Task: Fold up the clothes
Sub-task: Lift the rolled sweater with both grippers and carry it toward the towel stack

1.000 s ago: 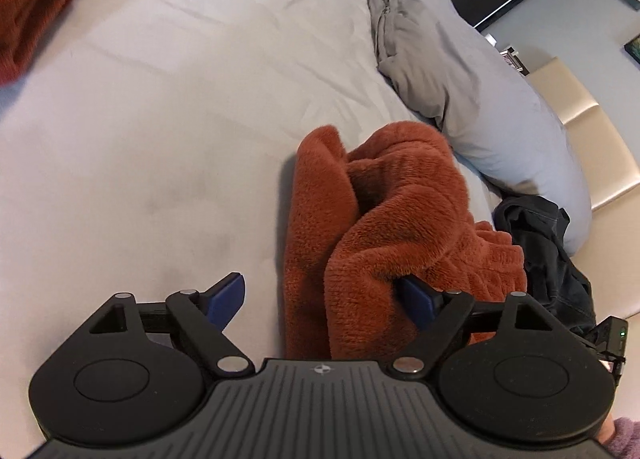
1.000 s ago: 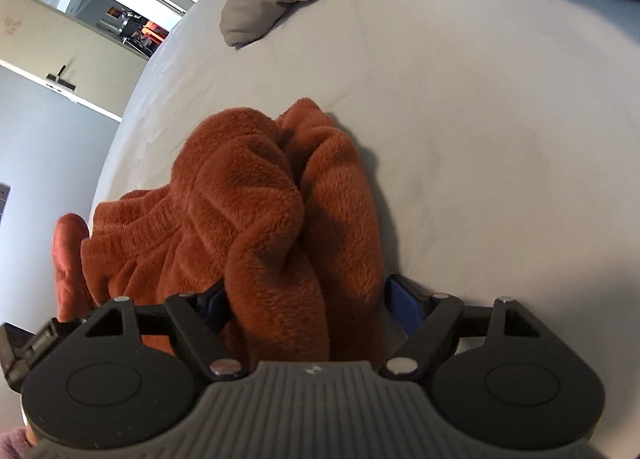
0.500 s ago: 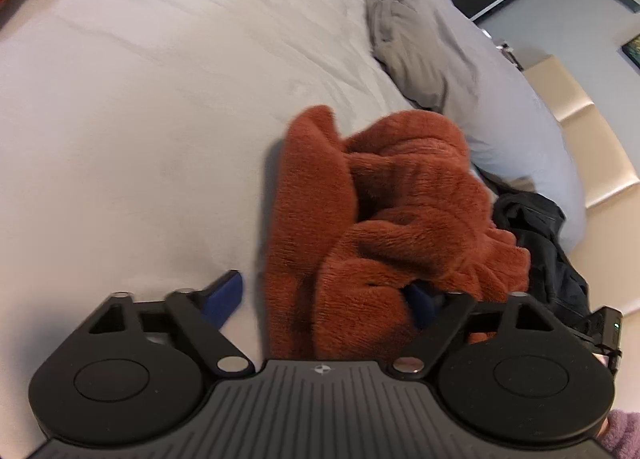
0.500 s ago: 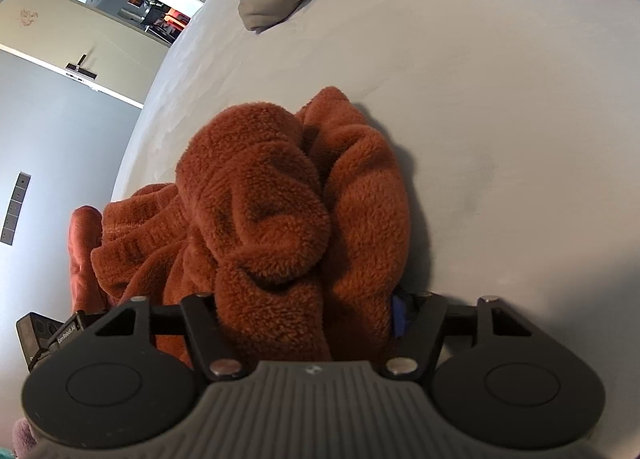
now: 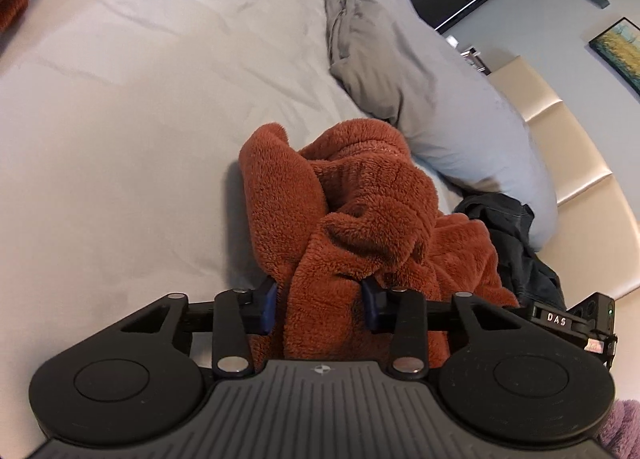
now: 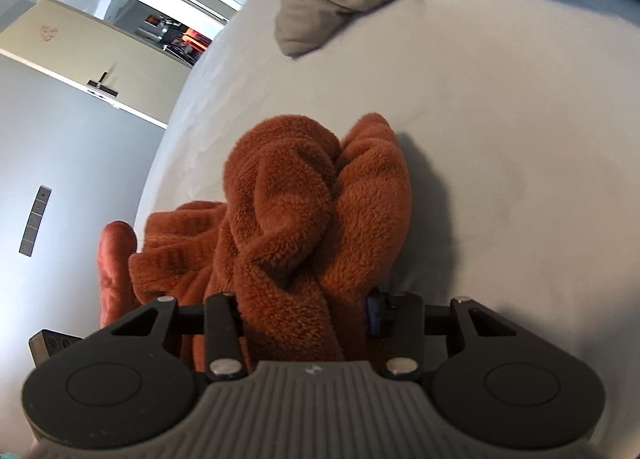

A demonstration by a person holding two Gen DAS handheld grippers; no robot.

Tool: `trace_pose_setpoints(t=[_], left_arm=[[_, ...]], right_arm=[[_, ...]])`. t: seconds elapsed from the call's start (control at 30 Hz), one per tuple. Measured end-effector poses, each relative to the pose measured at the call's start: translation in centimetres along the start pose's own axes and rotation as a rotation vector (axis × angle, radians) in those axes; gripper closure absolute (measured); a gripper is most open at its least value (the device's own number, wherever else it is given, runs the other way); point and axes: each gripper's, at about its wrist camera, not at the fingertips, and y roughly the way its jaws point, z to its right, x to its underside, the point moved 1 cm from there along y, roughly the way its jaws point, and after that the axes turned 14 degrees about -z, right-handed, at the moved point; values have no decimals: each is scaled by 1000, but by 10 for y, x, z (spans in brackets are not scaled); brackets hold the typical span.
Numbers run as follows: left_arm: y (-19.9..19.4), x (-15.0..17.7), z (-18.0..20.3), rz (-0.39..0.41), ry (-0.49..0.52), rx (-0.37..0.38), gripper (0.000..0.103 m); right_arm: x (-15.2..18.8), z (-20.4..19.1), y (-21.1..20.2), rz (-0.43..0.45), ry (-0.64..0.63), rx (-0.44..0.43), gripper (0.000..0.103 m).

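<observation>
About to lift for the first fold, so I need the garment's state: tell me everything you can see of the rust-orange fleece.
The rust-orange fleece is a thick, fuzzy pile garment, crumpled into a bunched heap on the pale bed sheet. A ribbed hem or cuff shows at its side. Its near folds run between the blue pads of both tools: the left tool and the right tool are each closing on a wad of it. Its far side lies against the grey pillow, and dark clothing sits beside it.
</observation>
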Motion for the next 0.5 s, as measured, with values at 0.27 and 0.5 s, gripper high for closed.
trace_pose_setpoints(t=[0.27,0.5], left_arm=[[-46,9,13,58,36,-7,69],[-91,20,23,111,79,-27,70]], right_arm=[[17,-38,-27,21,-73,-26,58],[31,-76,-36,22,-143,-44,58]])
